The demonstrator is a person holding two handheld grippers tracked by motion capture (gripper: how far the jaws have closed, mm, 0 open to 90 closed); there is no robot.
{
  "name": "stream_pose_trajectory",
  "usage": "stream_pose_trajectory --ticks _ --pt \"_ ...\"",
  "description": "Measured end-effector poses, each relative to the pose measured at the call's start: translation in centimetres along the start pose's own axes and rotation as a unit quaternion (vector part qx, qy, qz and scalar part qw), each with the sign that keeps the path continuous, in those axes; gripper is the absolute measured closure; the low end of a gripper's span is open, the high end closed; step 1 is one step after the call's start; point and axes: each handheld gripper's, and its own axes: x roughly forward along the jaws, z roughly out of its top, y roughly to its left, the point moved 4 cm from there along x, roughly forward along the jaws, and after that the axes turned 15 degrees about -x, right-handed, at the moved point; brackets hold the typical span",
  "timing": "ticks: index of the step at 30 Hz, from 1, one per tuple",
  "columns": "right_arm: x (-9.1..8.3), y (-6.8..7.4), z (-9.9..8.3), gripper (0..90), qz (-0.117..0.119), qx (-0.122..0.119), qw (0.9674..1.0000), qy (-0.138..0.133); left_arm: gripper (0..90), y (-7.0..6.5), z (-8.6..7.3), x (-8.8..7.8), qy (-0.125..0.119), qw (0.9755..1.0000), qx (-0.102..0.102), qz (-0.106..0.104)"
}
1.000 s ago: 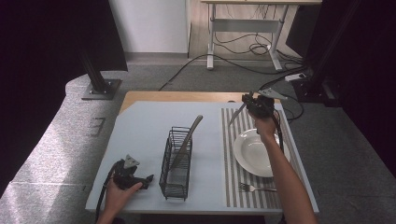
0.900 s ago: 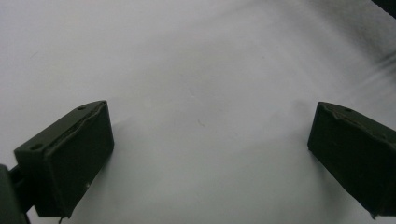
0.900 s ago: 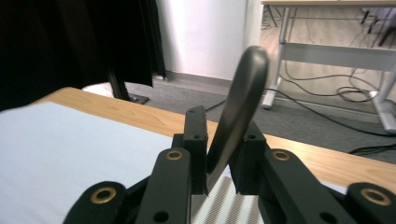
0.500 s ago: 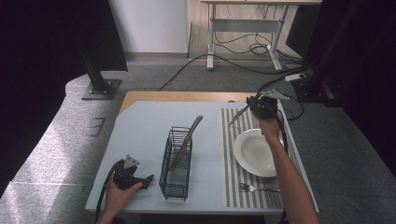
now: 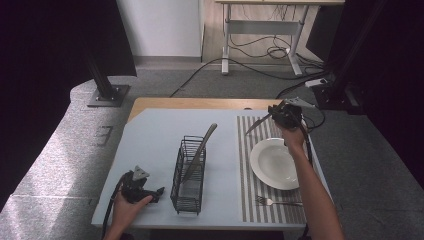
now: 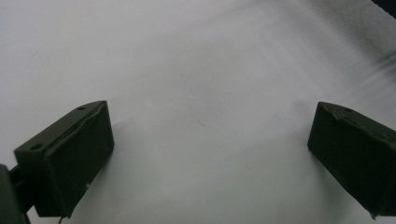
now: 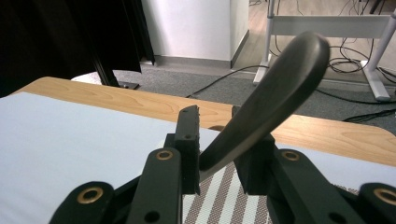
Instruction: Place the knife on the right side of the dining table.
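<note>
Right gripper view: knife (image 7: 266,112) clamped between the two black jaws of the right tool (image 7: 217,154), its dark rounded end rising up and to the right, tilted. Striped placemat (image 7: 229,200) just below the jaws; pale worktop (image 7: 70,135) and its wooden edge beyond.

High view: right tool (image 5: 285,115) held above the far end of the striped placemat (image 5: 250,165), near the worktop's far right corner. Knife (image 5: 257,122) sticks out of it to the left and slightly down, clear of the surface as far as can be told. White plate (image 5: 275,162) sits on the placemat, nearer the person than the right tool; a fork (image 5: 272,202) lies on the placemat just on the near side of the plate. Right forearm crosses the plate's right rim.

Black wire rack (image 5: 189,175) stands mid-worktop, left of the placemat. A long grey utensil (image 5: 200,152) leans in it, its upper end tilted to the far right; which kind, cannot tell.

Left tool (image 5: 142,187) rests near the front left of the worktop (image 5: 150,140), just left of the rack, hand around it.

Left gripper view: left tool (image 6: 210,154) released, jaws spread wide, nothing between them, bare pale worktop (image 6: 196,70) underneath.
</note>
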Motion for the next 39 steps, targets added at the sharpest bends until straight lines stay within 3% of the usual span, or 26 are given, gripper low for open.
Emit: stream_pose_trajectory --ticks 12,24,39 --pt "0.2 -1.5 -0.9 70.6 0.003 0.018 0.9998 0.011 0.0 0.0 0.0 0.0 0.000 1.0000 0.000 0.000" --pt "-0.1 -1.8 -1.1 69.7 0.016 0.013 0.9997 0.014 0.0 0.0 0.0 0.0 0.000 1.0000 0.000 0.000" --pt "-0.1 -3.2 -2.1 67.3 0.013 0.035 0.9990 0.023 0.0 0.0 0.0 0.0 0.000 1.0000 0.000 0.000"
